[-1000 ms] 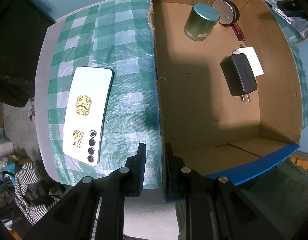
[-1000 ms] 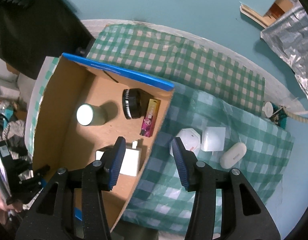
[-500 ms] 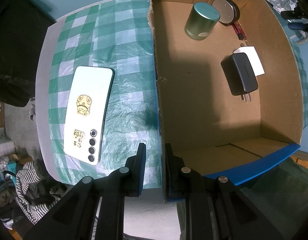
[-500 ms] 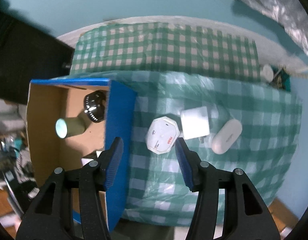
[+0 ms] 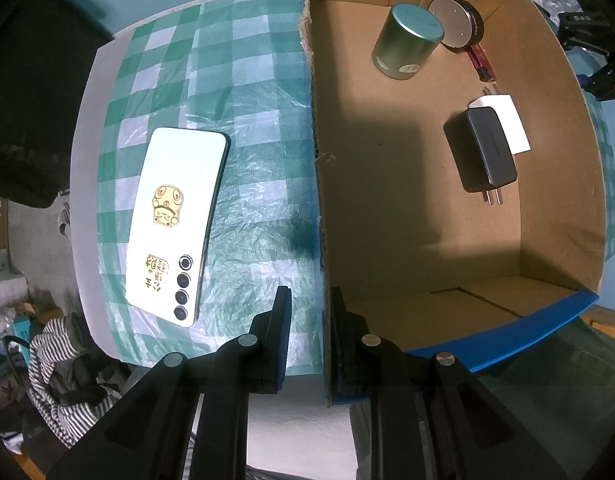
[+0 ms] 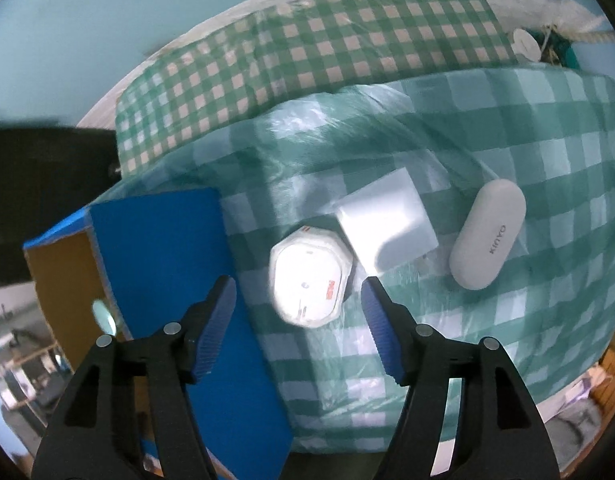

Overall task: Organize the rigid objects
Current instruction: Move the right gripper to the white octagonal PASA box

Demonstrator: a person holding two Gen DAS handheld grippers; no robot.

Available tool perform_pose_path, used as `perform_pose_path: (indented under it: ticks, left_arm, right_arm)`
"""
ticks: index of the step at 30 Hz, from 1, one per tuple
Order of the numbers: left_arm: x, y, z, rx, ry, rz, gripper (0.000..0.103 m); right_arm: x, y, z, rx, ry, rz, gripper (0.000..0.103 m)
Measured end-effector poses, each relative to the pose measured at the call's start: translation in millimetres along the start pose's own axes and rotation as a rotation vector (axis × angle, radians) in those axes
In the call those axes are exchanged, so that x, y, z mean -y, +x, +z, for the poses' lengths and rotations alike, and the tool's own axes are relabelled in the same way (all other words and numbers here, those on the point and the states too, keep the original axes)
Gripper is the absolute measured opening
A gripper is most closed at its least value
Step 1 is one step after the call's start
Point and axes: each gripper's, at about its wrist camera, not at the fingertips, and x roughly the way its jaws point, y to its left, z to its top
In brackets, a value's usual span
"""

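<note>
My left gripper (image 5: 307,312) is shut on the left wall of the cardboard box (image 5: 319,208), pinching its edge from above. Inside the box lie a green tin (image 5: 405,42), a round black disc (image 5: 457,22), a red lighter (image 5: 481,65), a black charger (image 5: 481,154) and a white block (image 5: 507,120). A white phone (image 5: 175,220) lies face down on the checked cloth left of the box. My right gripper (image 6: 299,304) hovers above a white octagonal device (image 6: 309,278), its jaws opening with the device below and between them, untouched. A white cube charger (image 6: 387,220) and a white oval case (image 6: 487,234) lie to its right.
The box's blue-taped wall (image 6: 167,264) stands just left of the right gripper's left finger. The green checked cloth (image 6: 507,320) covers the table to its front edge. A striped garment (image 5: 63,364) lies off the table's left side. Foil and small clutter (image 6: 527,42) sit at the far right.
The right gripper swung from above the box to the cloth beside it, dropped lower, rolled, and spread its jaws wider over the octagonal device. The left gripper stayed clamped on the box wall.
</note>
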Motion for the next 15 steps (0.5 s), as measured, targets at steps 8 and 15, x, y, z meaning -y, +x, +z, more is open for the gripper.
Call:
perform_pose_path:
  ticks: [8, 15]
  left_arm:
    - [-5, 5, 0, -0.007, -0.007, -0.004, 0.018]
    - [-7, 8, 1, -0.009, -0.013, -0.011, 0.018]
  right_arm:
    - [-7, 14, 5, 0.005, 0.025, -0.022, 0.073]
    - [-2, 16, 5, 0.008, 0.092, -0.083, 0.073]
